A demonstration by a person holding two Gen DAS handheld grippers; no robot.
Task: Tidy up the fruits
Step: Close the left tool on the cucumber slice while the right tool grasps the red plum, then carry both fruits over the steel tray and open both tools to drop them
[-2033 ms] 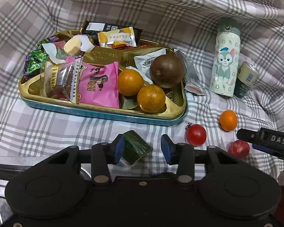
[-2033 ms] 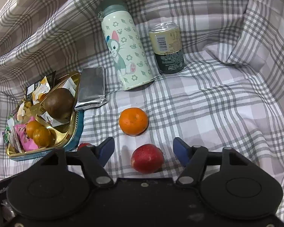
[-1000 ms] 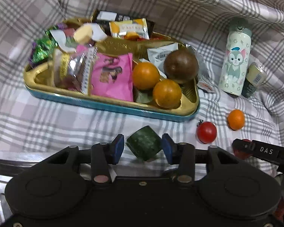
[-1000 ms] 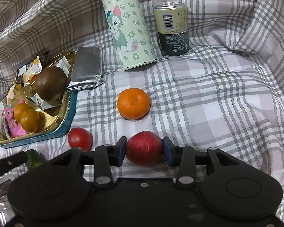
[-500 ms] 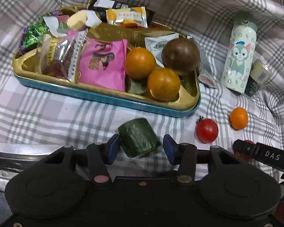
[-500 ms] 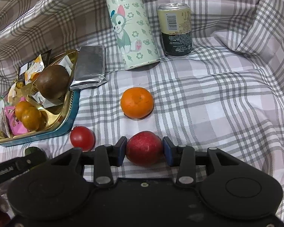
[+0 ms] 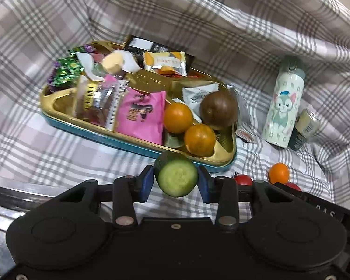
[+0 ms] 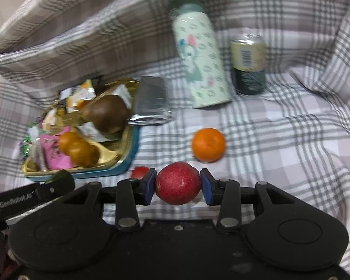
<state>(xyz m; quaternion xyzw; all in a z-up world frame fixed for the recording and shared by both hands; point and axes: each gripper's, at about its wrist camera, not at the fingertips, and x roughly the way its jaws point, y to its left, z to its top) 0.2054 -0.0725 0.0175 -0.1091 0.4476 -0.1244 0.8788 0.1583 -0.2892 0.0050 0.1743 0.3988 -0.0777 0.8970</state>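
Left wrist view, L to R. Upper left to centre: gold tray (image 7: 58, 98) w/ teal wall, sitting on the plaid cloth (image 7: 35, 144). Its left part is packed w/ snack packets (image 7: 140, 114), prob. kept apart from the fruit. Tray's right end holds two small oranges (image 7: 177, 117) touching each other, and a brown round fruit (image 7: 218, 110) just behind them, so that end looks like the fruit corner. Bottom centre: left gripper (image 7: 176, 182) w/ a cucumber piece (image 7: 177, 178) between the pads, cut face toward the camera, in front of the tray's near wall. Jaws are closing on it; both pads look to be touching its sides, so it reads as gripped. Crosswise hold on the round skin gives the flat pads the most contact. Right of it, on the cloth: a tomato (image 7: 243, 180) partly hidden behind the finger, then a loose tangerine (image 7: 278, 173). Far right: cat-print bottle (image 7: 283, 109) and can (image 7: 304, 126), upright, side by side, well clear of the tray.

Right wrist view, blurry. Tray at mid left, bottle and can upper centre-right. Bottom centre: right gripper (image 8: 177, 184) clamped on a red plum-like fruit (image 8: 177, 183), pads pressing both sides. Tangerine lies just beyond, up and right.

Judgement: both pieces are likely headed for the tray's fruit end; tomato + tangerine not yet gathered.
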